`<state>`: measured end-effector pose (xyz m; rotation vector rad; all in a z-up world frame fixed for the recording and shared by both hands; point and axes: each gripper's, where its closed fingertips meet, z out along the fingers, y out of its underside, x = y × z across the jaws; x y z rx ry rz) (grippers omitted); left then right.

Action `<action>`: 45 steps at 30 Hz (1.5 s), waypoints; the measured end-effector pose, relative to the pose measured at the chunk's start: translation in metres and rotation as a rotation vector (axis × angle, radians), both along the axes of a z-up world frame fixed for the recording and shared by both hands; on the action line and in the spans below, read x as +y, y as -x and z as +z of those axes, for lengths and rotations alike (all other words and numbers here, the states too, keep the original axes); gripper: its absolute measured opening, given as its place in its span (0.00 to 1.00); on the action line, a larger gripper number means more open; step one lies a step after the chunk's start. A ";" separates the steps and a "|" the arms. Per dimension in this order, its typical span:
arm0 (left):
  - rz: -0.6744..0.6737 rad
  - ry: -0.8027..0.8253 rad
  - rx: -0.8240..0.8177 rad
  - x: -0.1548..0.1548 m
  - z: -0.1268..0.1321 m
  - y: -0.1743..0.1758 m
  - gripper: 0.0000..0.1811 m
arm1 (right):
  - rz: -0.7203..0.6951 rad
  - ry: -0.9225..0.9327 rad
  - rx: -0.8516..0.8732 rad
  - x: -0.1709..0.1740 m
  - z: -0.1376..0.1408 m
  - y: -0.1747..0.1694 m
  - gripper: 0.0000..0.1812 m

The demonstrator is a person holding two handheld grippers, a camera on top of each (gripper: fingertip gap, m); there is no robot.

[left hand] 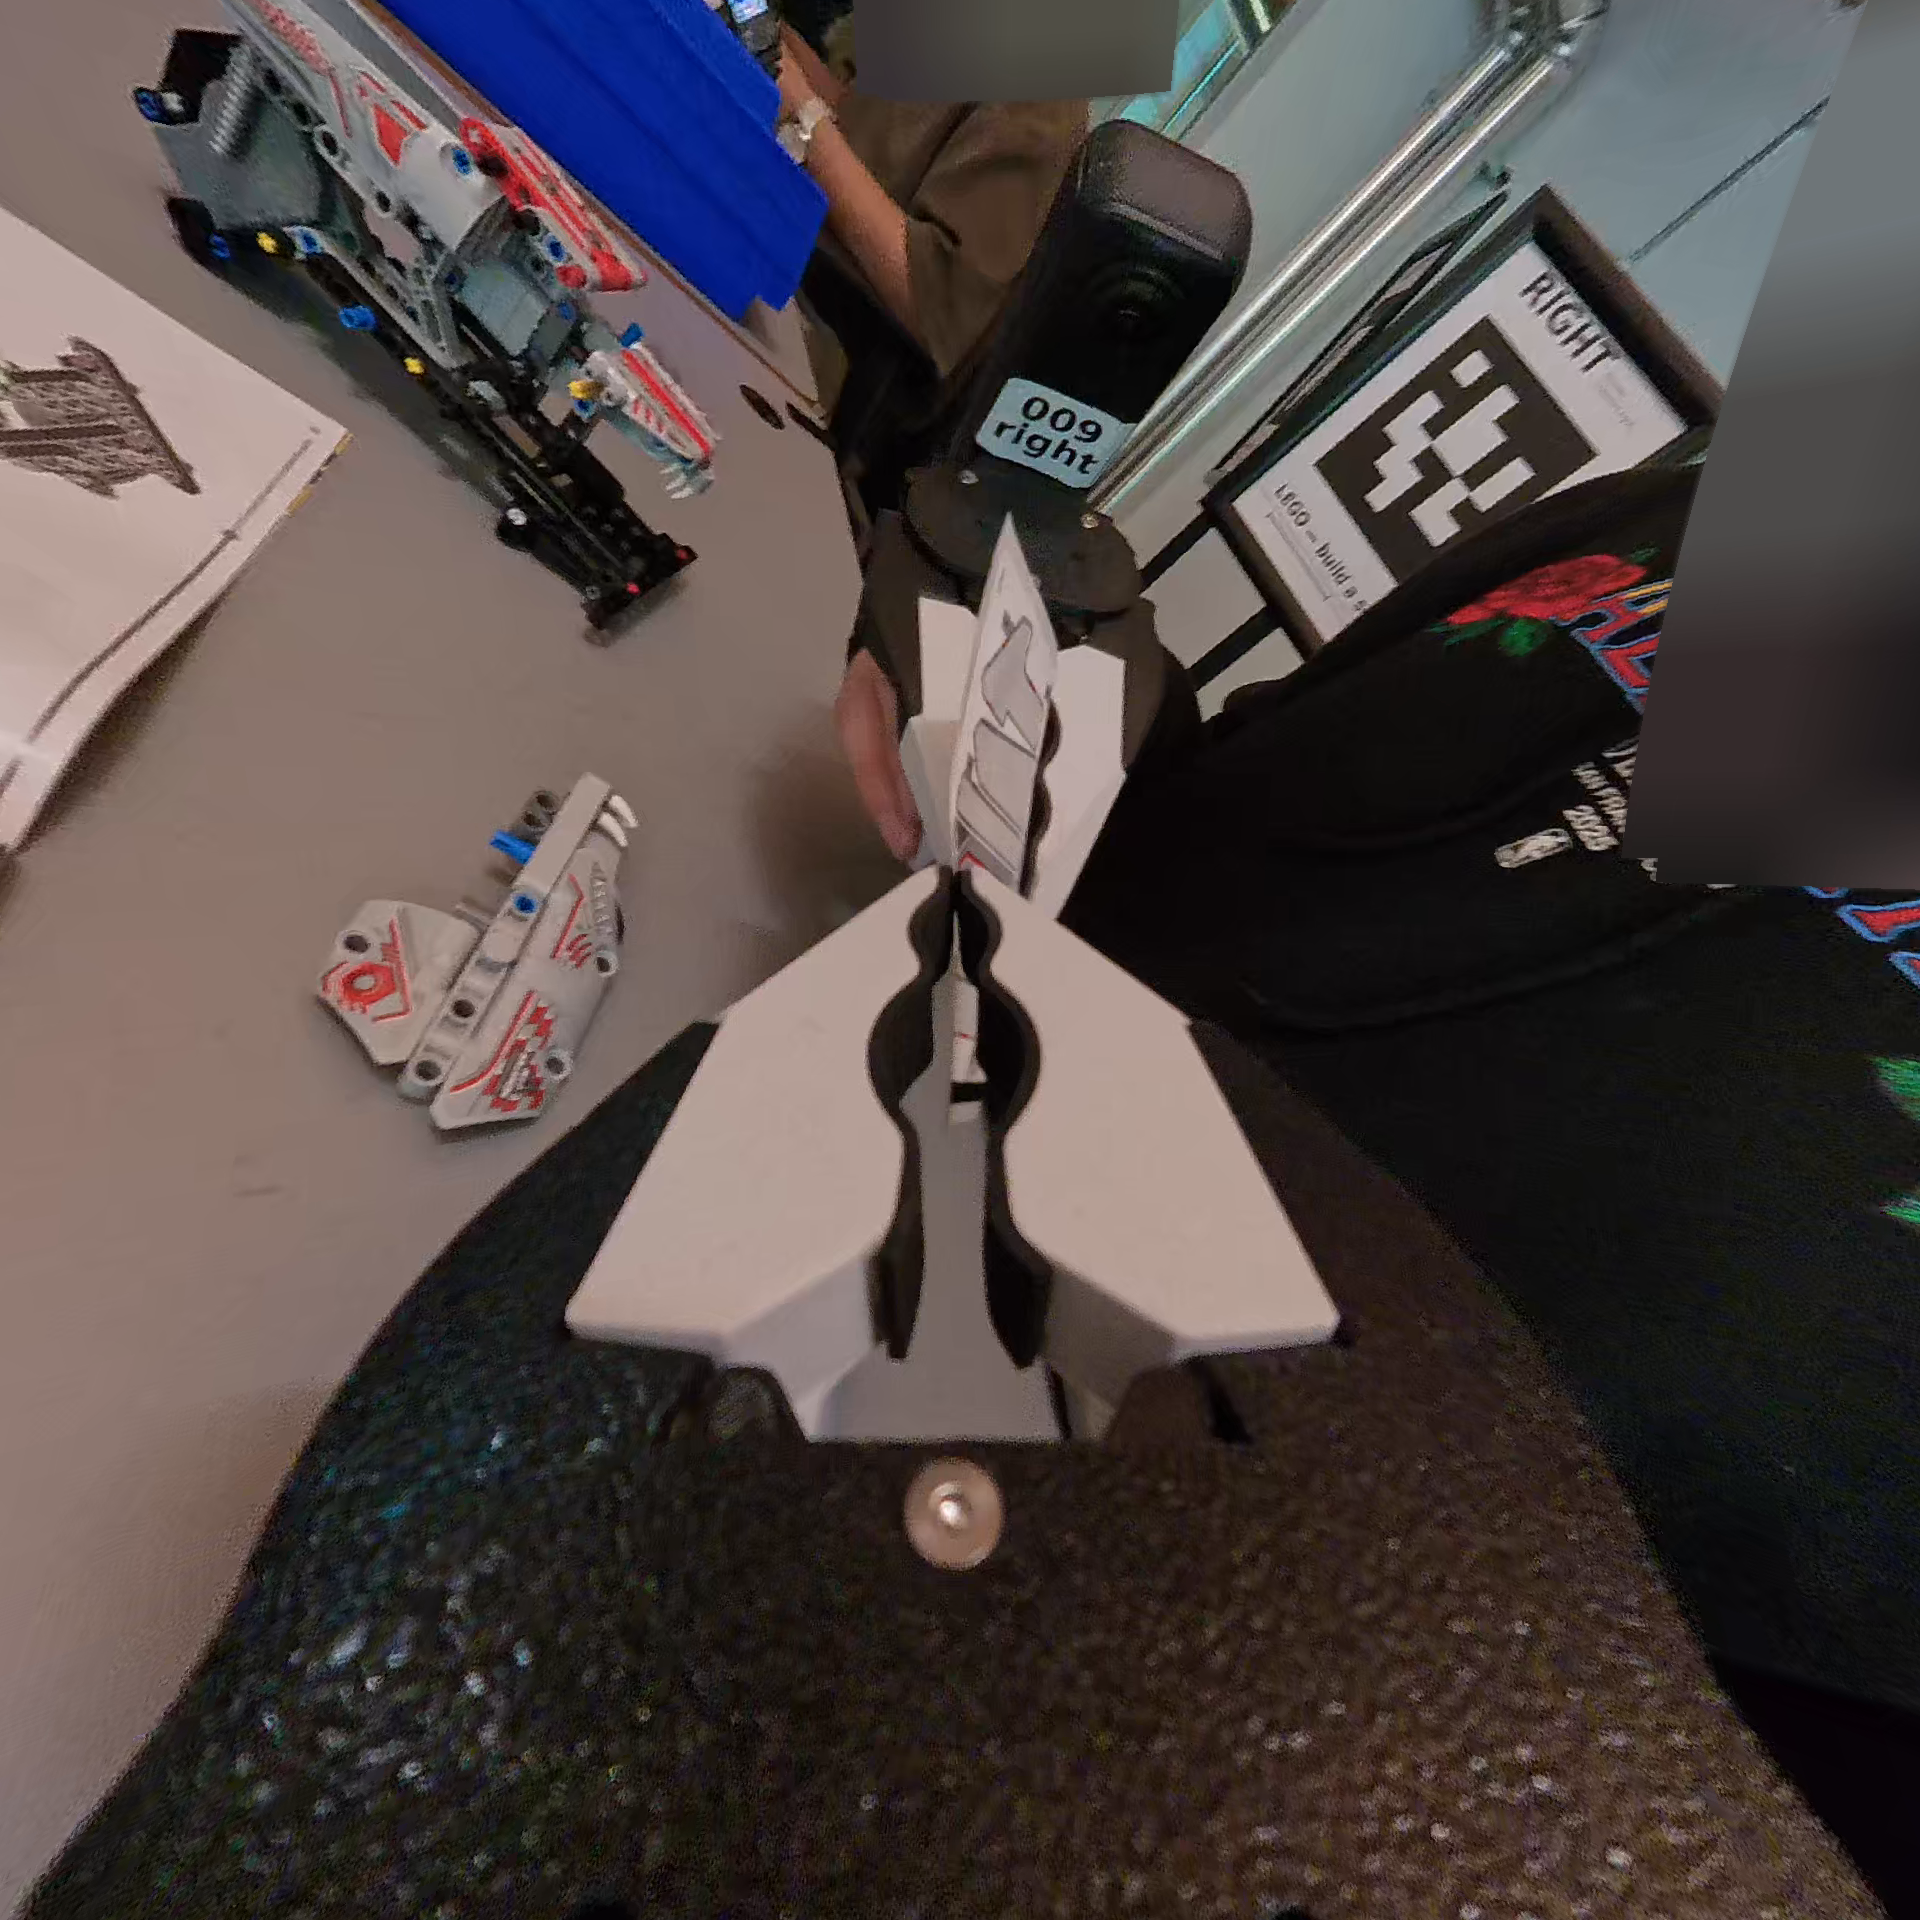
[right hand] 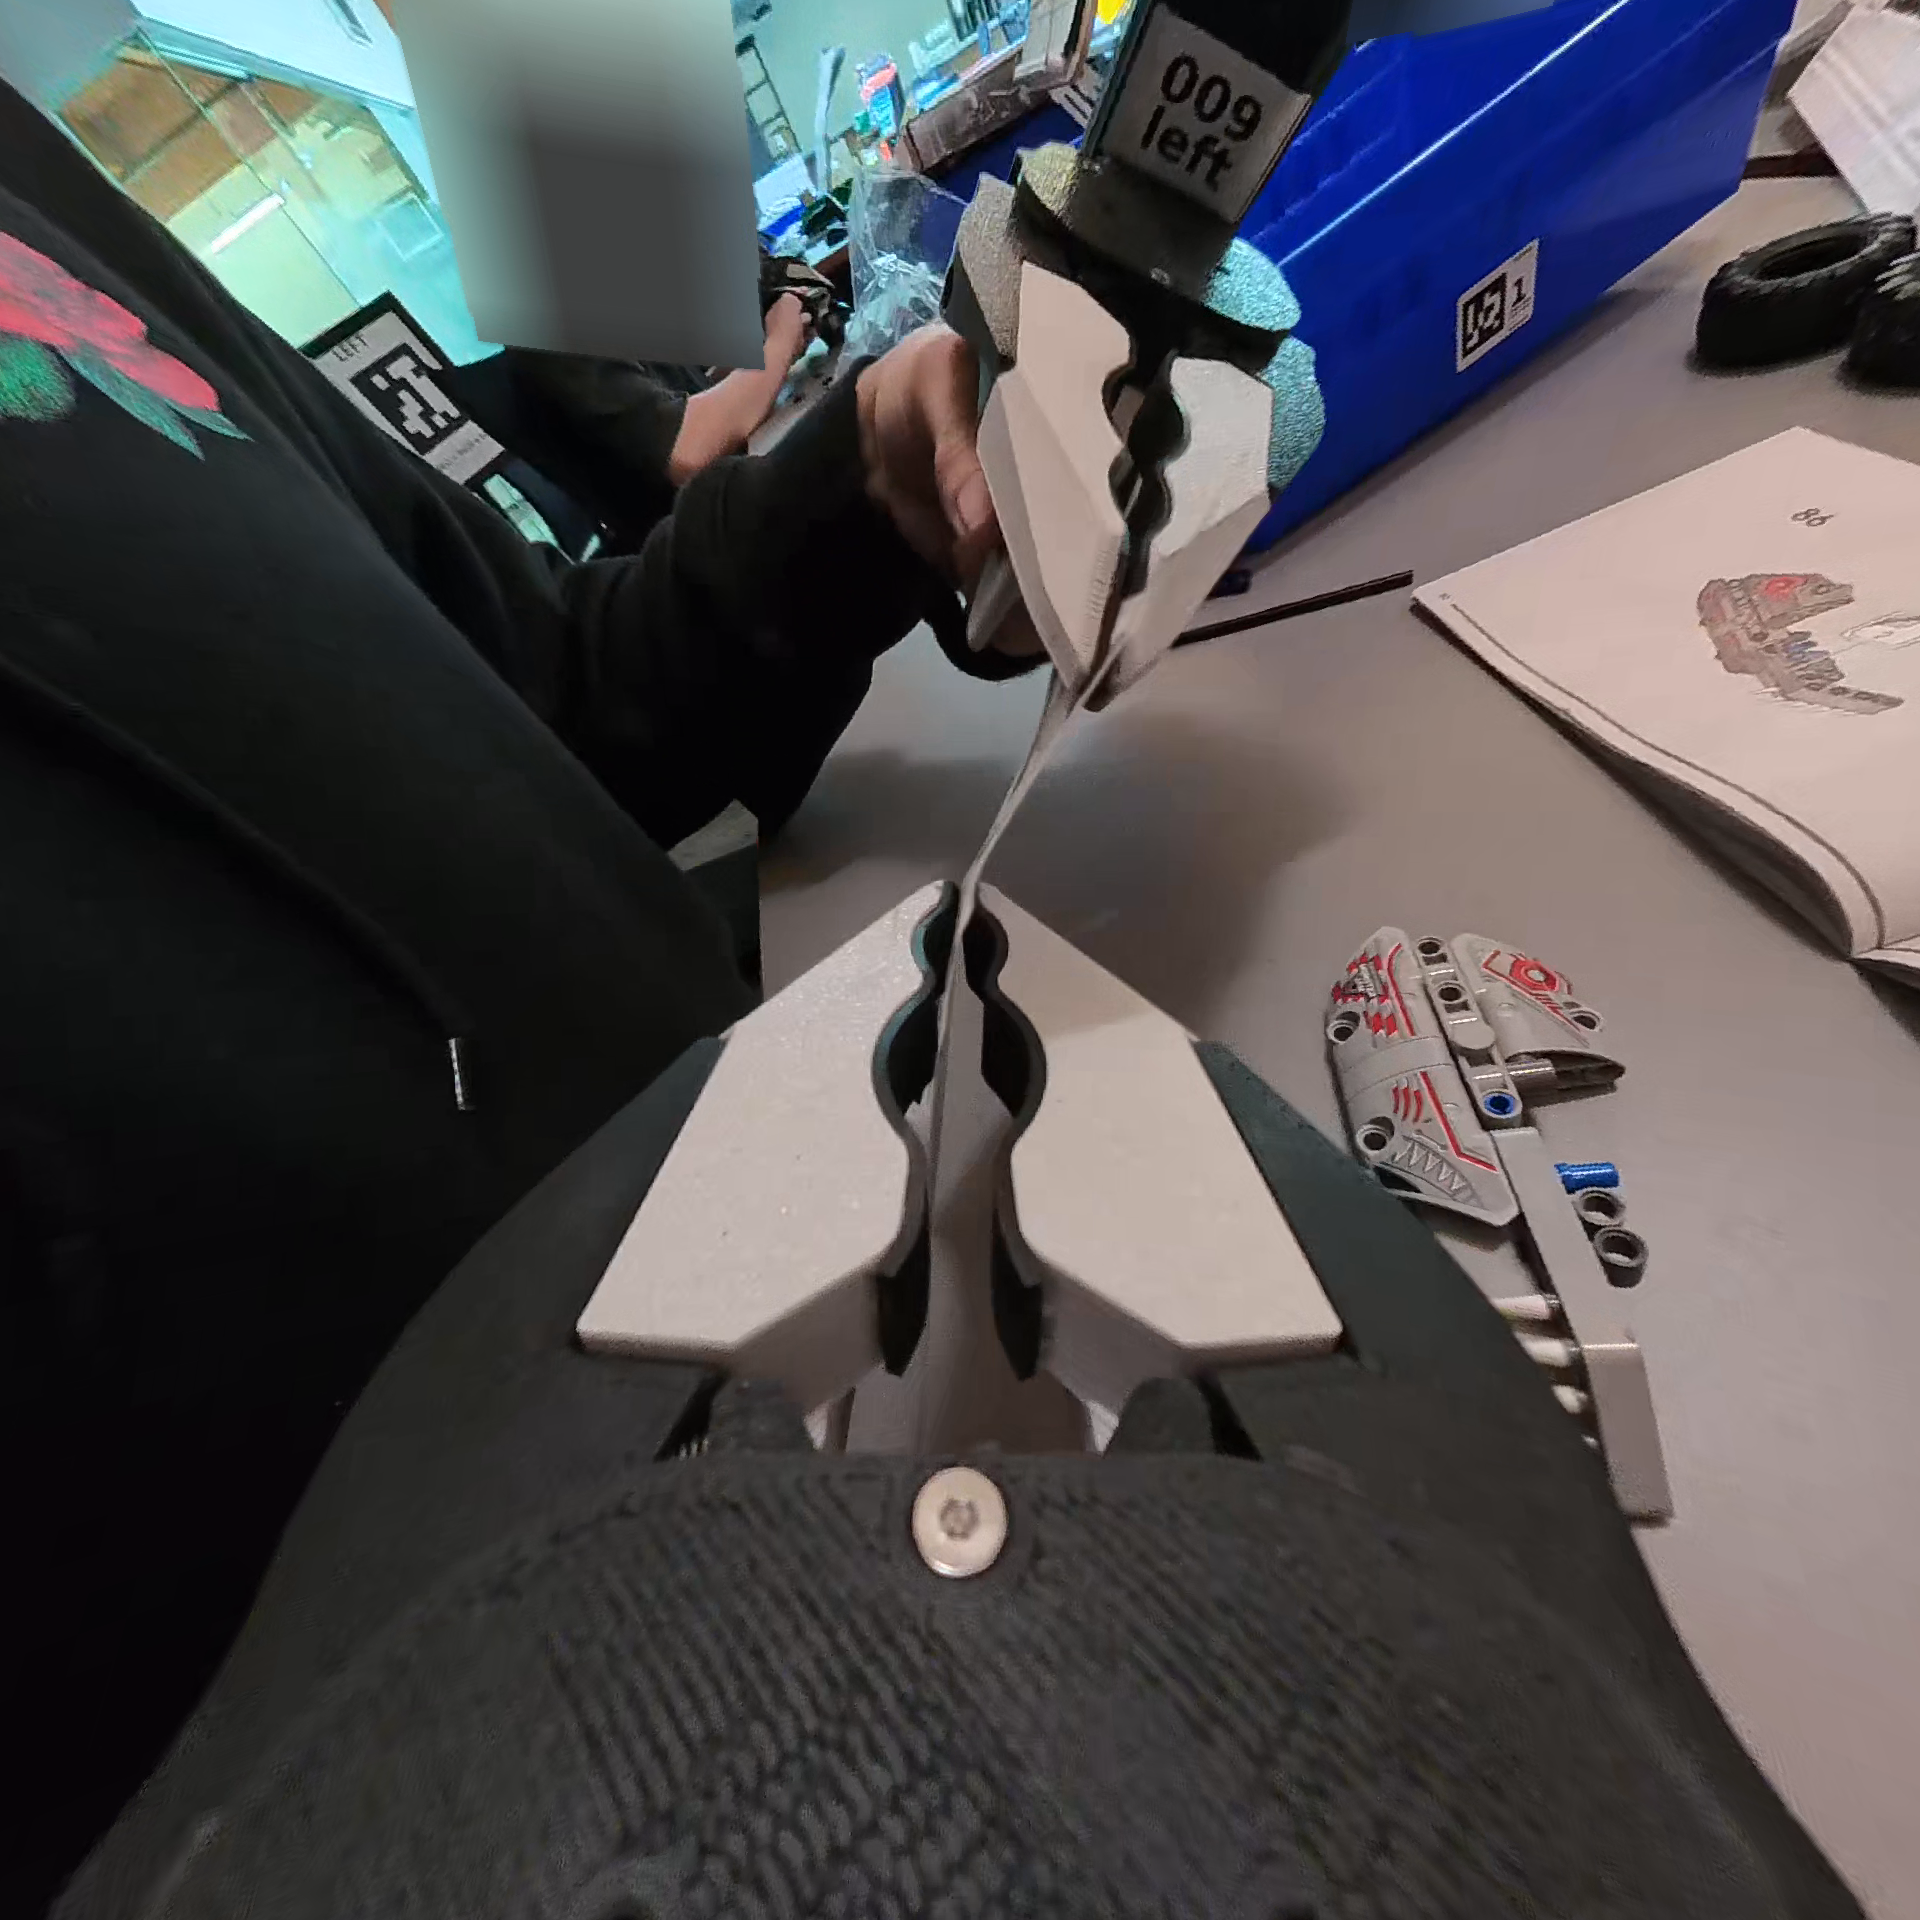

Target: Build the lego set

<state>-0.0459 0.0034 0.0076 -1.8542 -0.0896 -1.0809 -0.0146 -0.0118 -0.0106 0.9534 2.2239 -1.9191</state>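
A thin white sticker sheet (left hand: 1000, 727) printed with grey and red shapes hangs in the air between my two grippers. My left gripper (left hand: 956, 881) is shut on its near edge. My right gripper (left hand: 1023, 717) faces it and clamps the far part of the sheet. In the right wrist view my right gripper (right hand: 961, 896) is shut on the sheet (right hand: 1023, 779), which runs twisted up to the left gripper (right hand: 1099, 681). A grey panel assembly with red decals (left hand: 478, 987) lies on the grey table (left hand: 312, 1247); it also shows in the right wrist view (right hand: 1455, 1070).
A larger grey, red and black model (left hand: 436, 270) stands at the back. An open instruction booklet (right hand: 1714, 675) lies beside the panel assembly. A blue bin (right hand: 1507, 208) and black tyres (right hand: 1808, 291) are at the table's far side. A person in a black hoodie (right hand: 260, 727) is close. About 4 centimetres separates my left fingertips from my right.
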 end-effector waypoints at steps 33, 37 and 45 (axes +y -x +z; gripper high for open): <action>-0.203 -0.213 1.019 0.017 -0.001 -0.028 0.20 | -0.161 0.035 0.081 0.011 0.023 0.012 0.00; -0.170 -0.264 1.018 0.015 0.017 -0.028 0.18 | -0.171 -0.031 0.120 0.015 0.018 0.012 0.00; -0.111 -0.171 1.134 0.022 0.004 -0.011 0.16 | -0.236 0.167 -0.020 0.023 0.027 0.022 0.05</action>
